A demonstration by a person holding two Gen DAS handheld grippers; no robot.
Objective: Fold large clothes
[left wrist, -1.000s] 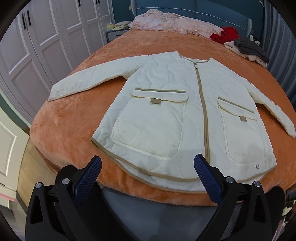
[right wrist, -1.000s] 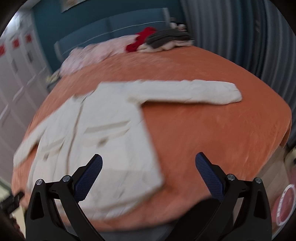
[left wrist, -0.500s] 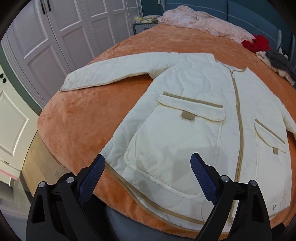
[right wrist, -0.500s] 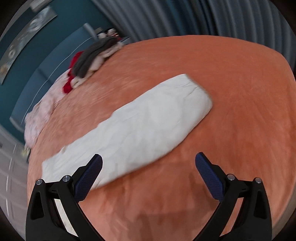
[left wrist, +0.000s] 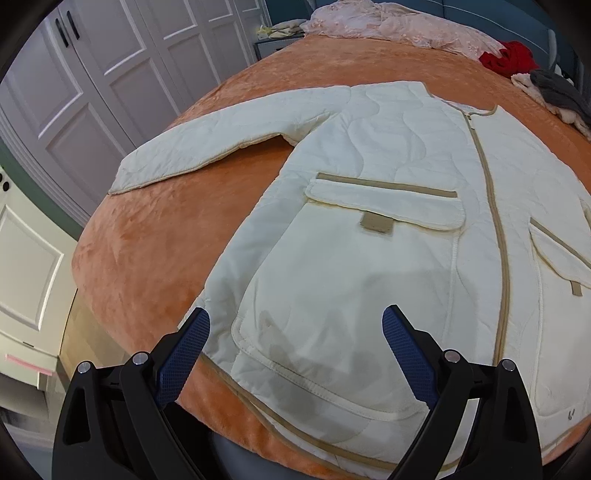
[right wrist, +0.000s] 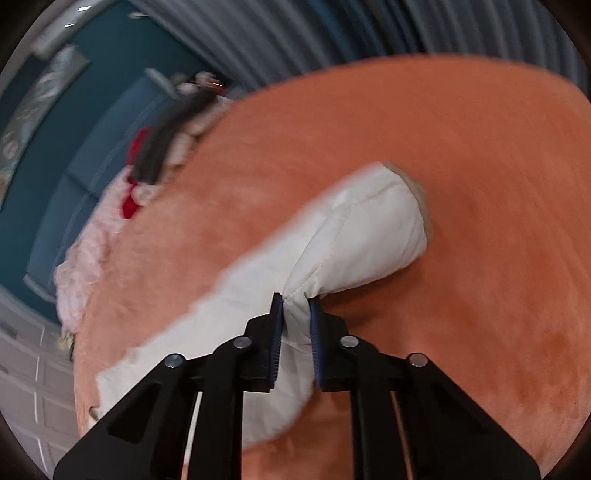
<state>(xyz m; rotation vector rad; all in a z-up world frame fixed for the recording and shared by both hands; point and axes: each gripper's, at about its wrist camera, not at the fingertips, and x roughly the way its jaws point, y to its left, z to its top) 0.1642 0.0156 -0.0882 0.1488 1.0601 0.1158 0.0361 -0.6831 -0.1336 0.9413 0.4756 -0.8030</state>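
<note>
A cream quilted jacket (left wrist: 388, 221) with tan trim lies face up and spread flat on the orange bed (left wrist: 155, 236). Its left sleeve (left wrist: 207, 147) stretches out toward the wardrobe side. My left gripper (left wrist: 295, 332) is open and empty, hovering over the jacket's lower left pocket near the hem. In the right wrist view my right gripper (right wrist: 297, 301) is shut on the jacket's other sleeve (right wrist: 354, 229), pinching the fabric a little behind the cuff; the cuff end bulges up past the fingers.
White wardrobe doors (left wrist: 110, 74) stand left of the bed. A pink cover (left wrist: 388, 18), red cloth (left wrist: 513, 55) and grey and cream clothes (left wrist: 554, 92) lie at the bed's far end. Grey curtains (right wrist: 369, 29) hang beyond the bed's right side.
My right gripper has moved onto the right sleeve and closed on it near the cuff. My left gripper has moved closer in over the jacket's lower left, still open.
</note>
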